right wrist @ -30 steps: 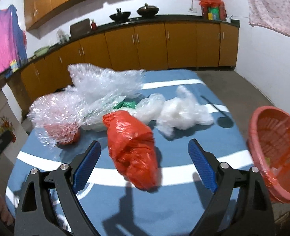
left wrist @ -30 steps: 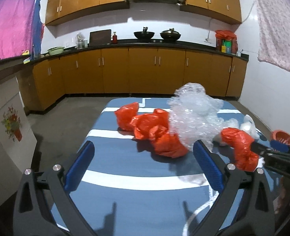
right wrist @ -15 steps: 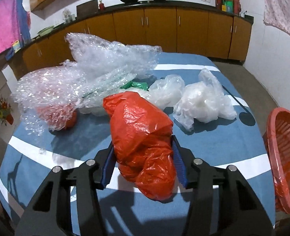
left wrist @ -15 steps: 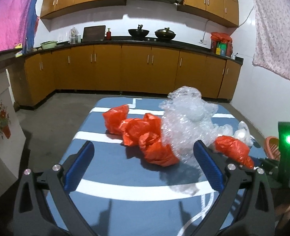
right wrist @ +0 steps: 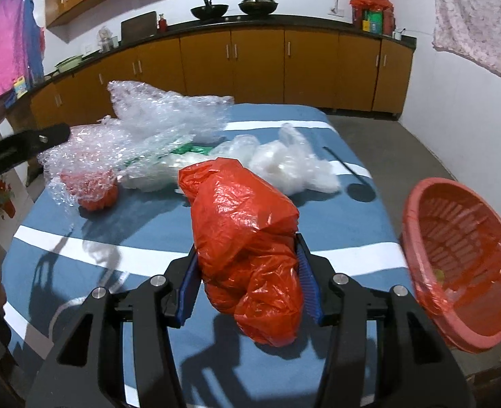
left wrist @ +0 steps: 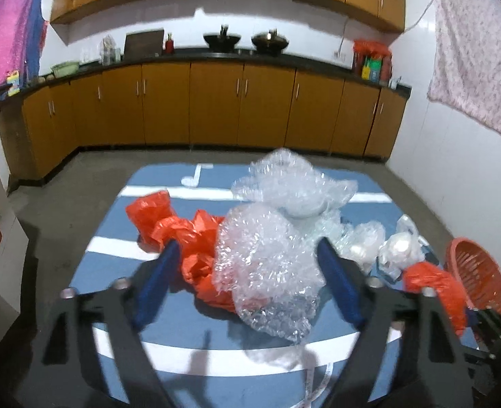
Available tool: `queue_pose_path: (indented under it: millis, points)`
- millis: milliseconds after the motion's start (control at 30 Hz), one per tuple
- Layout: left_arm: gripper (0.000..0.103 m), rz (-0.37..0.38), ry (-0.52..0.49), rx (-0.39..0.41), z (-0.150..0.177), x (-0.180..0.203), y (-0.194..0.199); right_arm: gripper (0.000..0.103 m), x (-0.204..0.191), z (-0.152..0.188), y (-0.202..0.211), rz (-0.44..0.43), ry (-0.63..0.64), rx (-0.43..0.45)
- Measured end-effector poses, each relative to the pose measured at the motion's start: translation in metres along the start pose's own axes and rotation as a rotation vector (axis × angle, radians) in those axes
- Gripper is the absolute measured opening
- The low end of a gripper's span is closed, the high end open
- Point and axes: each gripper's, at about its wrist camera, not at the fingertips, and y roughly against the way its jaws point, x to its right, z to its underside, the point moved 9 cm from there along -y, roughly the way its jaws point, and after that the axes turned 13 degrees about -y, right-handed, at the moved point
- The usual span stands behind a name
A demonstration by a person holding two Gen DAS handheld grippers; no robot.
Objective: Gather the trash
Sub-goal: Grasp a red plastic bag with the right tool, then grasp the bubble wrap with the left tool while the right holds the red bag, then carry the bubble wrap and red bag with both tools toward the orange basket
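The right gripper (right wrist: 247, 278) is clamped on a crumpled red plastic bag (right wrist: 247, 238) — both blue pads (right wrist: 306, 277) press into its sides, and the bag bulges above and below them. A round red slotted plastic basket (right wrist: 461, 258) lies tilted just to the right of this gripper, at the edge of the blue table with white stripes (right wrist: 131, 224). Ahead of the gripper lie crumpled white plastic bags (right wrist: 294, 166).

The left gripper (left wrist: 247, 282) is closing. A crumpled wad of clear bubble wrap (left wrist: 267, 265) sits between its blue pads, with wrinkled red plastic bags (left wrist: 179, 231) on its left side; contact of the pads with the wad cannot be confirmed. Beyond this gripper — farther along the table — lies a second piece of clear bubble wrap (left wrist: 294, 183).
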Motion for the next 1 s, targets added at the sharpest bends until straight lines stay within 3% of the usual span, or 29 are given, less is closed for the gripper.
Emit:
queue_pose_path:
  millis: [167, 233, 333, 1000]
  points:
    - [0.049, 0.024, 0.035, -0.084, 0.013, -0.001, -0.02, 0.052, 0.007, 0.0, 0.01, 0.013, 0.007, 0.014]
    - [0.027, 0.044, 0.04, -0.097, 0.016, 0.002, -0.022, 0.052, 0.009, 0.001, 0.013, 0.014, 0.008, 0.018]
    - [0.02, 0.065, 0.035, -0.072, 0.015, 0.004, -0.015, 0.052, 0.012, 0.0, 0.017, 0.016, 0.004, 0.023]
    - [0.016, 0.089, 0.013, 0.109, 0.016, 0.005, 0.102, 0.051, 0.023, -0.005, 0.067, 0.023, -0.022, 0.104]
